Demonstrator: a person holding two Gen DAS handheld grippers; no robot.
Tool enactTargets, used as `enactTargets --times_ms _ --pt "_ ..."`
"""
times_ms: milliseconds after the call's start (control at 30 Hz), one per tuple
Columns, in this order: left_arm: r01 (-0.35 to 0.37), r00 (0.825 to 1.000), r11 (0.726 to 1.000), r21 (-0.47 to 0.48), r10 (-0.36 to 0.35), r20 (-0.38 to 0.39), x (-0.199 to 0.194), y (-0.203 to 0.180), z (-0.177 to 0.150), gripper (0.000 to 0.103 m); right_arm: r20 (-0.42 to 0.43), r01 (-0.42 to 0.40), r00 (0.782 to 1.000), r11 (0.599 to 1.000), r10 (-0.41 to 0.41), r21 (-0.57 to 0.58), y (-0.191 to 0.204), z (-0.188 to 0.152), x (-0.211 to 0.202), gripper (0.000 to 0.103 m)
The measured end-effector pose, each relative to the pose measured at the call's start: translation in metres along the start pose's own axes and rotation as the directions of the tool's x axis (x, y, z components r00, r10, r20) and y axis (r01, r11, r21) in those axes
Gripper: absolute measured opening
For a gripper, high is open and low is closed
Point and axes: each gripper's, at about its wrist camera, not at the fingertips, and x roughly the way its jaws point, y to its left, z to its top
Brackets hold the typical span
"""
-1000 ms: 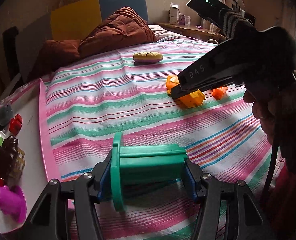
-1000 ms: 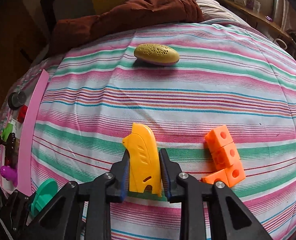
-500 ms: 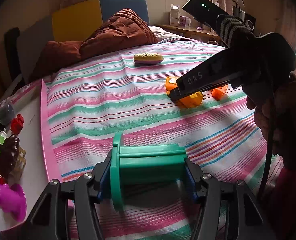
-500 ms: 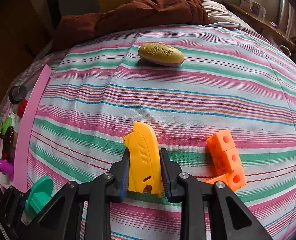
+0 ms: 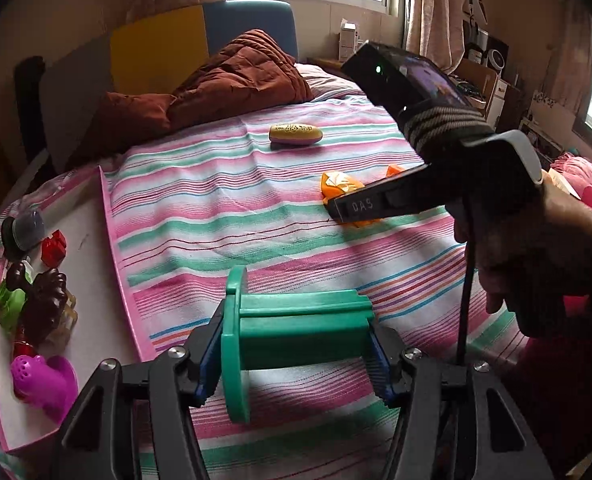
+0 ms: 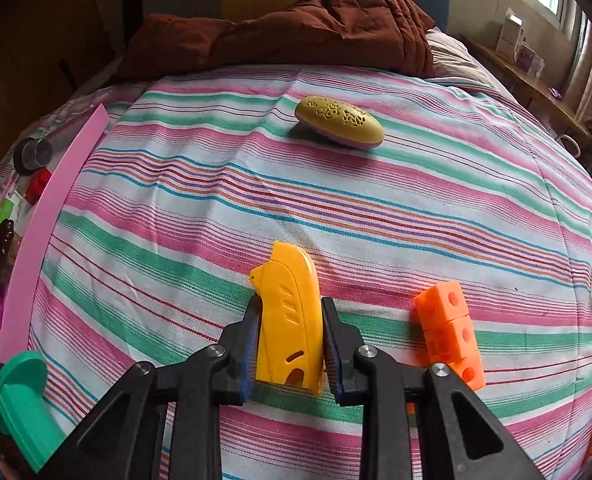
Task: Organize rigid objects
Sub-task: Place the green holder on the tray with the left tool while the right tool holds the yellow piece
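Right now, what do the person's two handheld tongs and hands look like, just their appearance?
Both tongs, left and right, are black plastic with silver screws and blue-lined pads. The right one's side reads "DAS"; a striped band straps on a black device with a green light, and a black cable hangs below. The right hand is bare.

Your green spool [image 5: 296,328] looks smooth matt plastic; the yellow piece [image 6: 289,320] is glossier plastic. The striped bedsheet [image 6: 336,208] is woven cloth, the brown quilt [image 6: 316,28] probably soft padded fabric.
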Motion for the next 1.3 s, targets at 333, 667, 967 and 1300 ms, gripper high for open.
enactTargets --times_ms 333,667,967,1300 --pt "0.006 0.998 0.991 -0.133 0.002 0.056 -0.06 0.041 -0.003 0.06 0.01 0.031 0.999 0.999 -0.03 -0.031 0.006 -0.001 0.0 0.027" --pt "-0.074 0.994 0.927 -0.368 0.099 0.05 -0.093 0.13 -0.024 0.06 0.012 0.045 0.999 0.998 -0.044 -0.038 0.008 -0.002 -0.001 0.027" --pt "-0.079 0.987 0.844 -0.531 0.14 0.075 -0.092 0.216 0.007 0.06 0.01 0.048 0.999 0.998 -0.048 -0.034 0.008 -0.002 0.0 0.027" --pt "-0.006 1.0 0.792 -0.611 0.003 -0.006 -0.019 0.267 0.055 0.06 0.008 0.048 0.999 0.998 -0.047 -0.03 0.007 -0.001 -0.001 0.027"
